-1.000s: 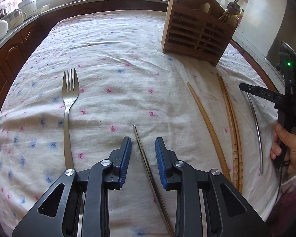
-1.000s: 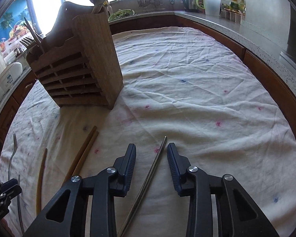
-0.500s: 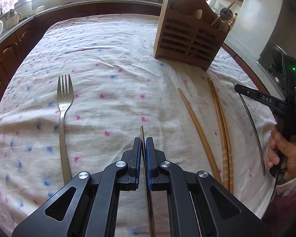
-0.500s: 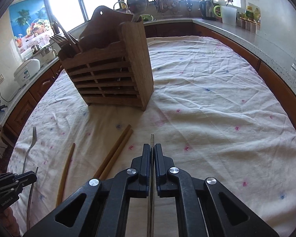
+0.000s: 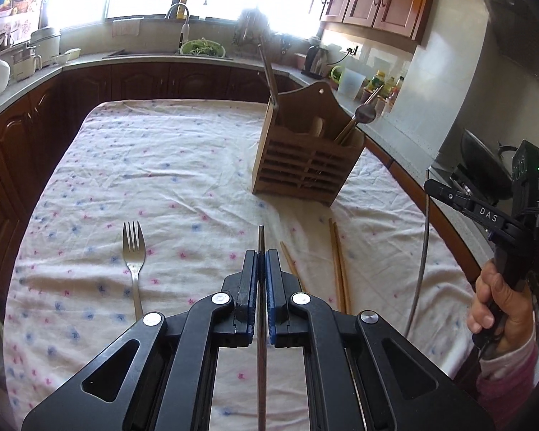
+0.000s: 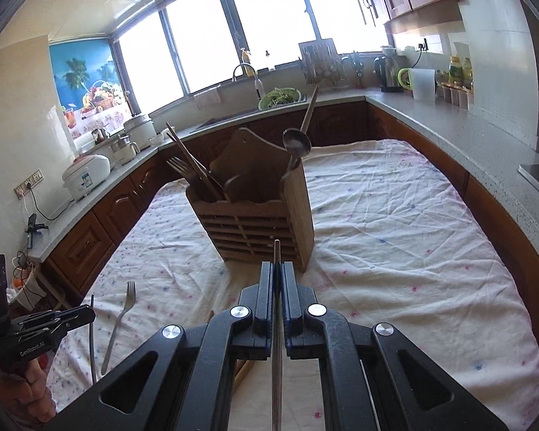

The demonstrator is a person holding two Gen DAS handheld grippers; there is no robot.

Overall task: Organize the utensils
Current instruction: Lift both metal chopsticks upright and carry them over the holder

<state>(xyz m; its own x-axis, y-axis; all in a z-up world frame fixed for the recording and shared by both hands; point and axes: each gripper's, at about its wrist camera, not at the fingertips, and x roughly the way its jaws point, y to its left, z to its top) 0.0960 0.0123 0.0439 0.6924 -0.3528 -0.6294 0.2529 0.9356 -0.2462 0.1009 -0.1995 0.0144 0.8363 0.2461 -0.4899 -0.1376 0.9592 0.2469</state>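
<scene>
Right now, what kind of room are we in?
A home kitchen, it looks like. There's a sink tap under the windows, a kettle on the counter, and a wooden utensil holder on the cloth-covered table.

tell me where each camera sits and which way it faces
Left wrist: on the left tool, shut on a metal chopstick, facing the wooden holder; the right hand shows at the right edge.
Right wrist: on the right tool, shut on another chopstick, facing the holder and window; the left hand shows bottom left.
Shared: holder, fork, flowered cloth.
</scene>
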